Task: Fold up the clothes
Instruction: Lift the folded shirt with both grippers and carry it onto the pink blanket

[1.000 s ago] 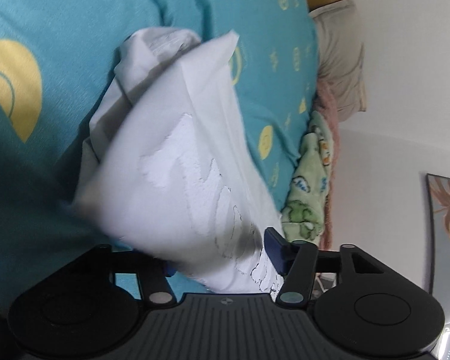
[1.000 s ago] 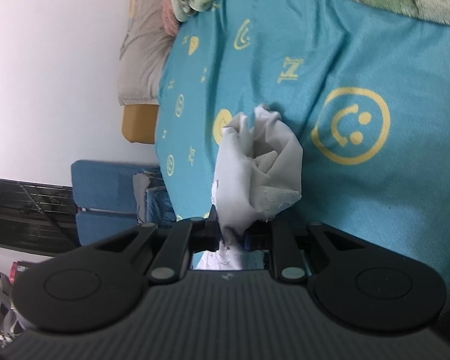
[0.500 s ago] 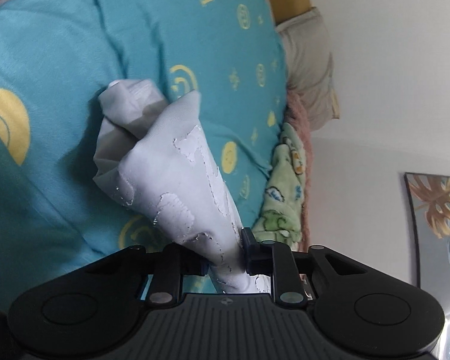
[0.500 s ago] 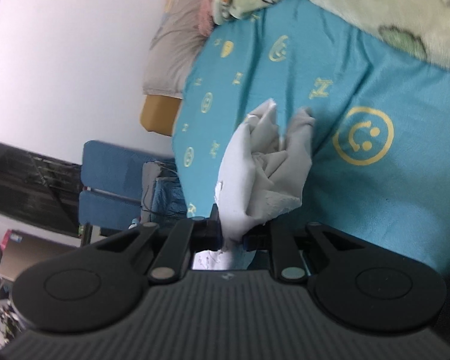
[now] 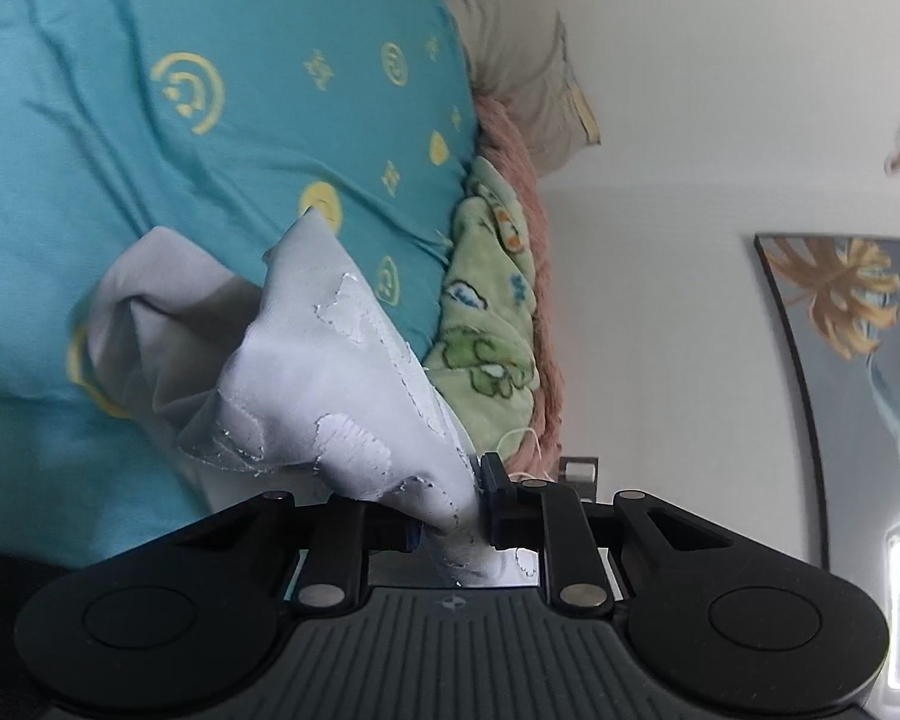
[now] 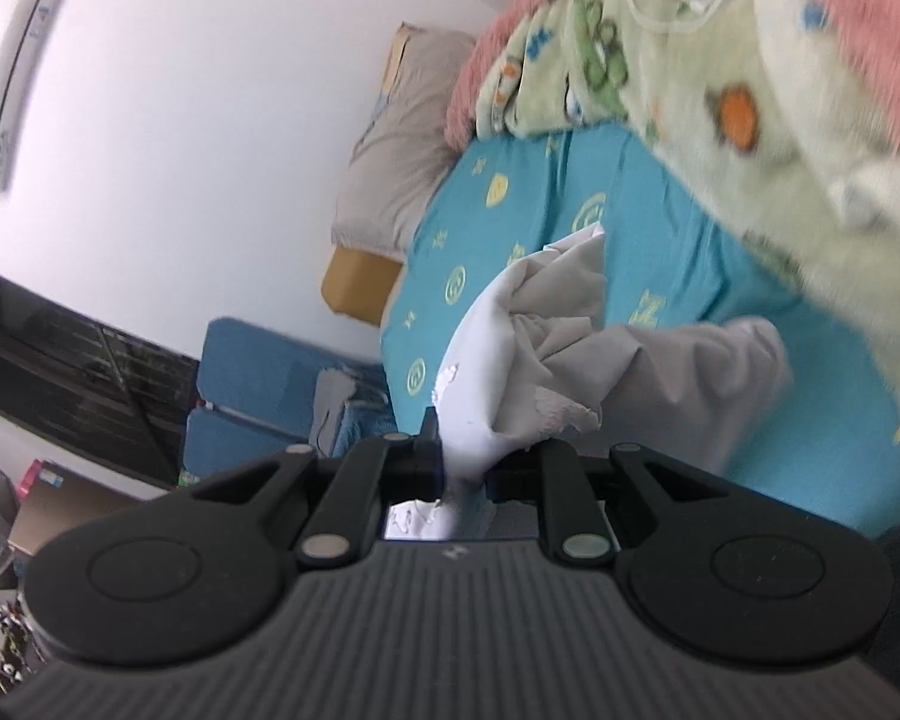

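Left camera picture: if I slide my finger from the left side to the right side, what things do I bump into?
Teal smiley bedsheet → white garment pinched in the left gripper → green cartoon blanket → white wall → leaf picture.

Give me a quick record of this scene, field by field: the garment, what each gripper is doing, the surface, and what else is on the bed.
garment: white shirt, bunched, cracked print
left gripper: shut on the shirt
right gripper: shut on the shirt
surface: teal bedsheet with yellow smiley faces
bedding: green cartoon blanket, pink blanket, grey pillow
fold status: not yet folded
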Motion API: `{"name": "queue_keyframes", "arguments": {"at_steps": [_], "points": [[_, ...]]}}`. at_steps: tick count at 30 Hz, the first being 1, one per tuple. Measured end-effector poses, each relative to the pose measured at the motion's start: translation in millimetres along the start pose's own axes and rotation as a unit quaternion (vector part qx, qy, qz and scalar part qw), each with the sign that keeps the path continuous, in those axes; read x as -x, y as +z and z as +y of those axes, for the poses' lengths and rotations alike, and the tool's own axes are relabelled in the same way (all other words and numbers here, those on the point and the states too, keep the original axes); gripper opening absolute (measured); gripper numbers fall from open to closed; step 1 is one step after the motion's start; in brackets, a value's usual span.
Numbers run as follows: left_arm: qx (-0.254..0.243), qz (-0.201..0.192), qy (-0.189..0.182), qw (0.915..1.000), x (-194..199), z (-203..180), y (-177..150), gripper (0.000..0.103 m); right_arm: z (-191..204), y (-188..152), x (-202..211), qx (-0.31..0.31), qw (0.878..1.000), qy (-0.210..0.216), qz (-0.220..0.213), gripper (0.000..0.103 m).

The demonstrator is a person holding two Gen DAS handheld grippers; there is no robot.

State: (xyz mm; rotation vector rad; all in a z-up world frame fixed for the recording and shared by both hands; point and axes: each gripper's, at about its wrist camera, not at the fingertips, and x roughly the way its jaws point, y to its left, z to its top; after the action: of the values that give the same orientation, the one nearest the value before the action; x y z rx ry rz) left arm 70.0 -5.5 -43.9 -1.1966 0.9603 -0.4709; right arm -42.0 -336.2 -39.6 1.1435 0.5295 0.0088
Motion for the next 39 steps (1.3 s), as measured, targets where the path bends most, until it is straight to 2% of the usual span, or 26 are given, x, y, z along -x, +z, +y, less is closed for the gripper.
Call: {"name": "queue_keyframes", "arguments": {"at_steps": [2, 7, 12, 14, 17, 21, 23, 24, 27, 30, 33, 35, 39], "points": [[-0.008, 0.008, 0.001, 0.9999, -1, -9, -17, 0.020, -1, 14, 11, 0.000, 1.000, -0.001, -0.009, 0.016], [-0.024, 0.036, 0.013, 0.9990, -69, -51, -23, 0.020, -8, 64, 24, 0.000, 0.999, -0.021, -0.034, 0.016], [-0.063, 0.060, 0.015, 0.9961, -140, -107, -30, 0.019, -4, 138, 26, 0.018, 0.996, -0.049, -0.072, 0.016], [-0.077, 0.072, -0.002, 0.9944, -171, -137, -31, 0.018, 6, 168, 33, 0.039, 0.993, -0.053, -0.102, 0.016], [-0.105, 0.087, -0.041, 0.9898, -215, -184, -36, 0.018, 19, 193, 53, 0.085, 0.982, -0.059, -0.157, 0.016], [-0.146, 0.112, -0.109, 0.9768, -250, -214, -64, 0.019, 36, 226, 79, 0.145, 0.960, -0.067, -0.230, 0.016], [-0.173, 0.127, -0.110, 0.9704, -270, -211, -80, 0.020, 41, 239, 91, 0.173, 0.947, -0.076, -0.262, 0.016], [-0.188, 0.135, -0.106, 0.9671, -281, -206, -89, 0.020, 33, 236, 92, 0.176, 0.944, -0.092, -0.262, 0.016], [-0.209, 0.167, -0.052, 0.9620, -317, -168, -110, 0.020, -6, 216, 89, 0.164, 0.950, -0.131, -0.231, 0.016], [-0.217, 0.204, 0.005, 0.9546, -332, -116, -128, 0.020, -45, 196, 86, 0.152, 0.953, -0.170, -0.199, 0.016], [-0.233, 0.217, 0.016, 0.9477, -328, -83, -139, 0.020, -84, 175, 83, 0.139, 0.954, -0.208, -0.166, 0.016], [-0.249, 0.218, 0.011, 0.9436, -331, -75, -138, 0.020, -107, 162, 82, 0.132, 0.953, -0.229, -0.148, 0.016], [-0.284, 0.212, 0.017, 0.9350, -333, -75, -139, 0.025, -108, 148, 85, 0.125, 0.952, -0.231, -0.154, 0.017]]}}
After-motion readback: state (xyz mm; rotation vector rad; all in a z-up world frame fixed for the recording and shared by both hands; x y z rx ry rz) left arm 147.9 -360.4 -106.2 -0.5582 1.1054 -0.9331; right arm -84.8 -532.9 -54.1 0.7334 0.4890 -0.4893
